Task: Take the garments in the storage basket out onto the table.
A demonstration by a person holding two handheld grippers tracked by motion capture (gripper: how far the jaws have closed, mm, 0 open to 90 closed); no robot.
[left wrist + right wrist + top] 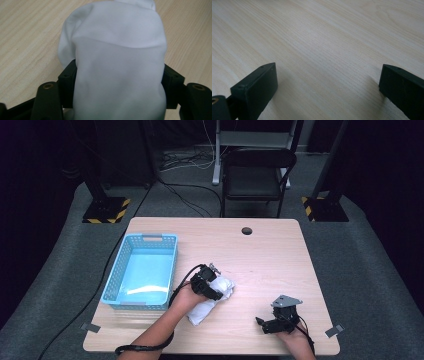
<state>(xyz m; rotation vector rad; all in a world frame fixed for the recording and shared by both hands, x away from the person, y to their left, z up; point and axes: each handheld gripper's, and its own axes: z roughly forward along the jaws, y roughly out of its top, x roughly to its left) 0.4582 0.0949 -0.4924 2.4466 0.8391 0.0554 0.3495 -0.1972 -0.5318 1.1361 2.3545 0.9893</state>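
One wooden counter [270,255] stood in a dark room, and there were only two things on it: one blue basket [141,270] and one white cloth [210,302]. The basket sat on the left part of the counter, and nothing lay inside it. The cloth lay bunched up near the middle of the counter, just to the right of the basket but not touching it.

There were two grippers, one in each hand of a person. The left gripper [212,282] was on top of the cloth. In the left gripper view, its two black jaws sat one on each side of the cloth [117,62] and pinched it between them (the cloth puffed up over the jaws and hid their tips). Light wood showed all around the cloth.

The right gripper [274,322] was near the front right part of the counter, well apart from the cloth. One grey three-cornered plate [286,301] sat on top of it. In the right gripper view, its two jaws were spread wide, with bare wood [319,55] between them and nothing held.

Behind the counter stood one black chair [255,177] on the grey floor. One small dark round hole [246,230] showed near the far edge of the counter.
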